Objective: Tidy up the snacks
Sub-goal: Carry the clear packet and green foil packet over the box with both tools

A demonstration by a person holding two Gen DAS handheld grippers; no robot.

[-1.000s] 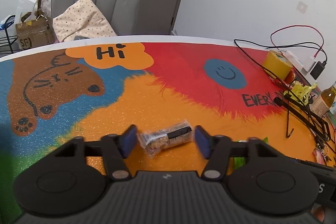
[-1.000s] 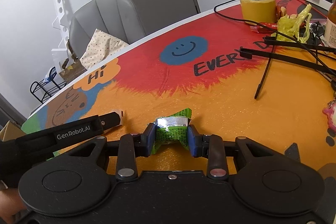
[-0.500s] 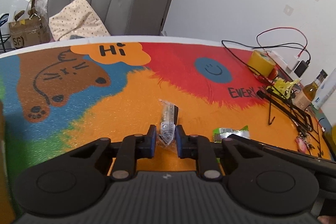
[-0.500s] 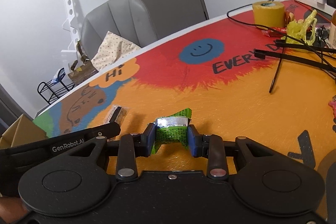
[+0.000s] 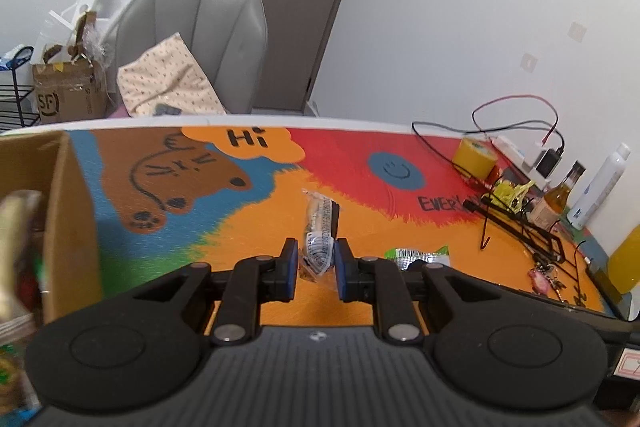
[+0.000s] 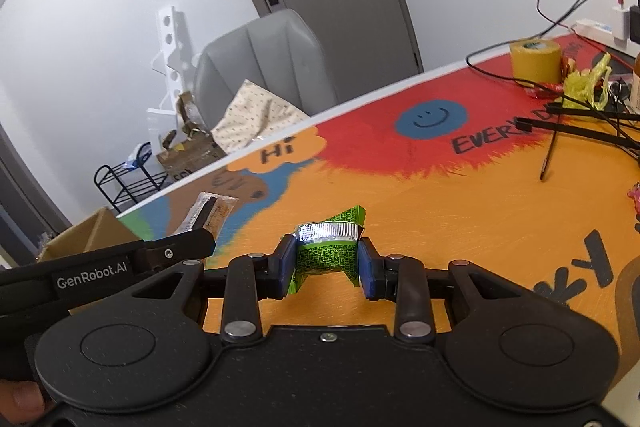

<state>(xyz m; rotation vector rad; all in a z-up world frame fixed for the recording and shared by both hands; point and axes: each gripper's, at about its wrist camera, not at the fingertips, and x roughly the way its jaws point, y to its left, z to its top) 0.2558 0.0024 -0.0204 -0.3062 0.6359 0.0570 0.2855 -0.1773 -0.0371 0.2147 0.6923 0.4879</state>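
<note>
Here, in the left wrist view, the left gripper [image 5: 317, 263] is clamping a clear-wrapped snack bar [image 5: 320, 227] above the table [image 5: 260, 223], a cardboard box [image 5: 60, 211] at nine o'clock. In the right wrist view, the right gripper [image 6: 326, 263] is pinching a green snack packet [image 6: 328, 251].

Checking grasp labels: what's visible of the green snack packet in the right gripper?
The green snack packet is a small crinkled foil pouch, bright green with fine dark print and a silver crimped seal across its top. It is pinched between the blue pads of the right gripper, which is shut on it, so its sides are squeezed and the corners flare out. It appears lifted off the painted table. From the left wrist view it shows partly behind the left gripper's finger.
</note>
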